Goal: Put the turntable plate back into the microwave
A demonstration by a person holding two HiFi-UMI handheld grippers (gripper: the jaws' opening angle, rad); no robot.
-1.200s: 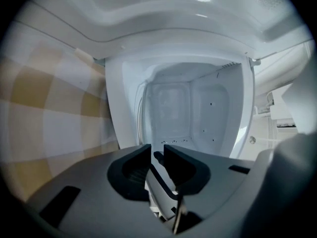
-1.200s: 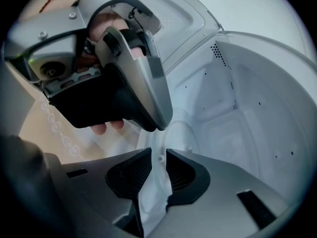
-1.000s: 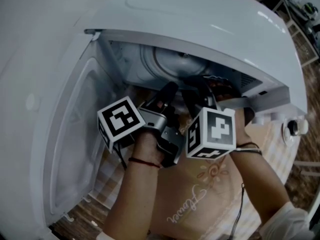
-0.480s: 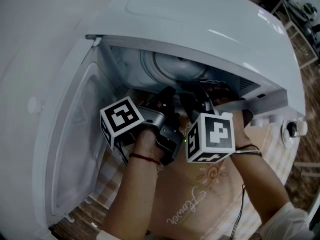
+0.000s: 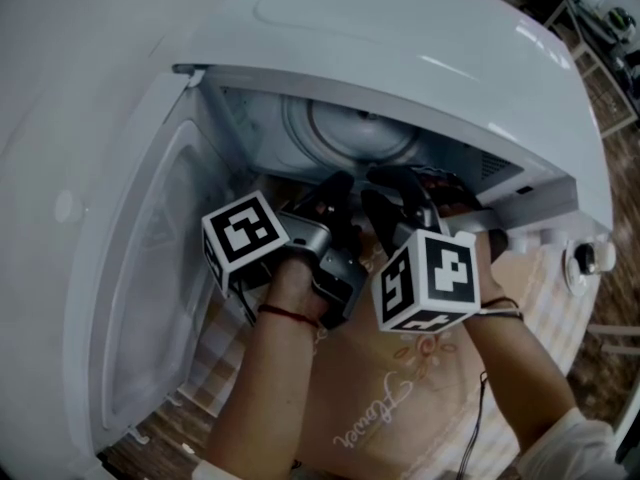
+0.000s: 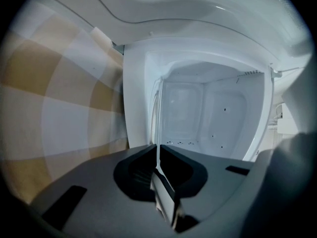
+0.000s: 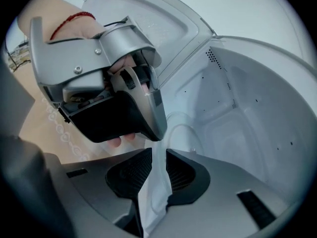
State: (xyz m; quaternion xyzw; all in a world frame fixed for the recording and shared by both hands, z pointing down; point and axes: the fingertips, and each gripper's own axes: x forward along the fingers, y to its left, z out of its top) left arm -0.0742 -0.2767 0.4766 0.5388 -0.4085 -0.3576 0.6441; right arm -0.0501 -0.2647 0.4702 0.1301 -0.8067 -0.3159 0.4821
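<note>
Nearest me, my two hands sit over the beige embroidered tablecloth (image 5: 400,408), each marker cube facing up. My left gripper (image 6: 158,155) has just been closing, and its jaws now pinch the thin near edge of the turntable plate (image 7: 154,185), seen edge-on between the pads. My right gripper (image 7: 156,155), just beside it, has its jaws clamped on the same clear rim. Both sets of fingers reach through the mouth of the white microwave (image 5: 420,48), so the plate is held at the opening and runs inward into the cavity; I cannot tell whether it touches the floor. The door (image 5: 140,298) stands swung open on the left.
</note>
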